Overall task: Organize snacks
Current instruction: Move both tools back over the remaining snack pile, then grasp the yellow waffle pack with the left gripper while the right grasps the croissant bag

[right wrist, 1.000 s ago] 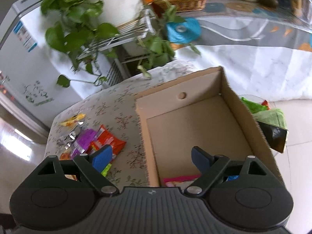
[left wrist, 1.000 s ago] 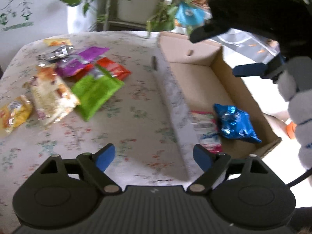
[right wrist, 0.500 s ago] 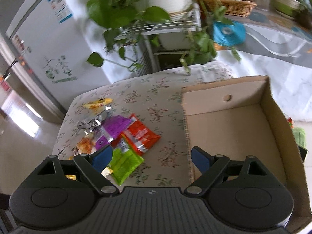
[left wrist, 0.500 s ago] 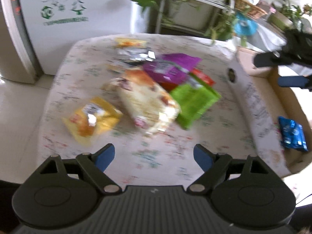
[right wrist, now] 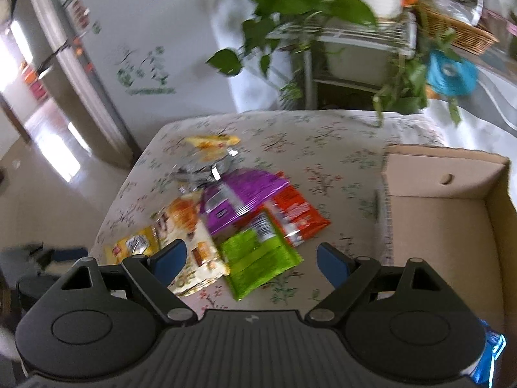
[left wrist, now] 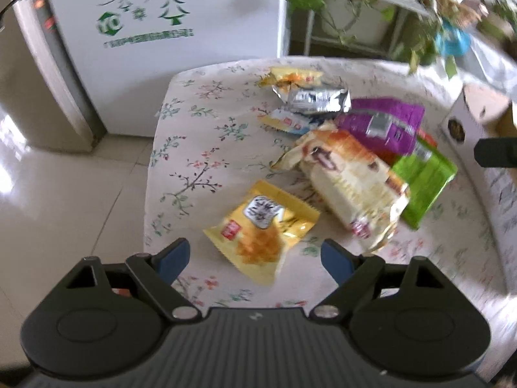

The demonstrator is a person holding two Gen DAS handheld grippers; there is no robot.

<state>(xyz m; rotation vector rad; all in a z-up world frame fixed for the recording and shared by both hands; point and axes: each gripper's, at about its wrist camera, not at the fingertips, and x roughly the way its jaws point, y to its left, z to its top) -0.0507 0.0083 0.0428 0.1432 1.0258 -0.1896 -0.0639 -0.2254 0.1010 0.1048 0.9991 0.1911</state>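
Several snack packs lie on the floral table. In the left wrist view a yellow pack (left wrist: 262, 230) lies just ahead of my open, empty left gripper (left wrist: 255, 258), beside a cream bread pack (left wrist: 352, 187), a green pack (left wrist: 423, 181), a purple pack (left wrist: 384, 123) and a silver pack (left wrist: 316, 98). My right gripper (right wrist: 250, 260) is open and empty above the green pack (right wrist: 258, 262). The cardboard box (right wrist: 452, 181) stands at the right, with a blue pack (right wrist: 489, 355) at its near end.
A white fridge (left wrist: 168, 32) stands behind the table. A plant rack (right wrist: 355, 51) with trailing leaves and a wicker basket (right wrist: 458, 32) are at the back. The table's left edge (left wrist: 152, 174) drops to a tiled floor.
Both grippers have swung left, away from the box and over the loose snacks. The left one now hangs over the yellow pack, the right one over the green pack. Both stay open.
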